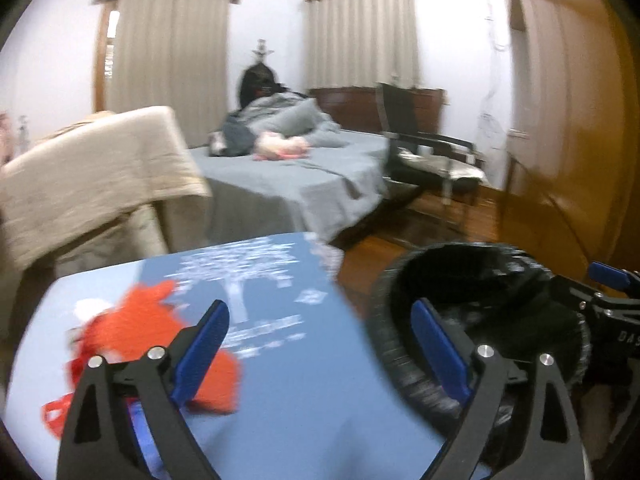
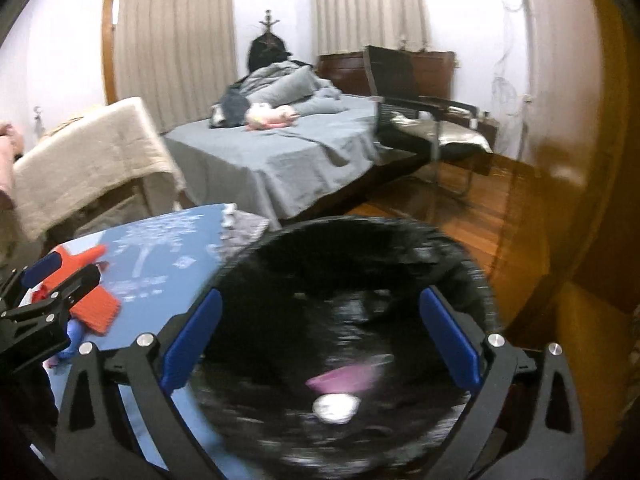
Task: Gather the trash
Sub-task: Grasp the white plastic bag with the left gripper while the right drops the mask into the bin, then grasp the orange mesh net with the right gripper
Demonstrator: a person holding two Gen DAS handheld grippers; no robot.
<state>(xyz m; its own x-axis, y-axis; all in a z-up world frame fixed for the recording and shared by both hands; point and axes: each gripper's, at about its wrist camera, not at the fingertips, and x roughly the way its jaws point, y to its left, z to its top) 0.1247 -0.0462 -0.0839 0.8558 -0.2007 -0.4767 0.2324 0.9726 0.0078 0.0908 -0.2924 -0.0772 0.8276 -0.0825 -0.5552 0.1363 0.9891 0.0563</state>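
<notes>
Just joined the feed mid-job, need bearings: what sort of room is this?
A bedroom, most likely: a bed with grey bedding, curtained windows behind it, and a wooden wardrobe along one wall.

The left hand-held gripper (image 1: 320,344) looks like matt black plastic, with smooth blue pads and bright metal screw heads; the right hand-held gripper (image 2: 320,340) is built the same. The surface (image 1: 288,392) carries a smooth, matt blue cover printed in white. The orange scrap (image 1: 148,320) on it seems soft and fuzzy, perhaps cloth or crinkled paper, though blur hides its texture. The bin liner (image 2: 352,280) is glossy black plastic film. The floor (image 2: 480,216) and wardrobe door (image 1: 560,120) are polished, shiny wood. The bed sheet (image 2: 288,156) is matt grey cloth, and the curtains (image 1: 172,52) are pleated beige fabric.
</notes>
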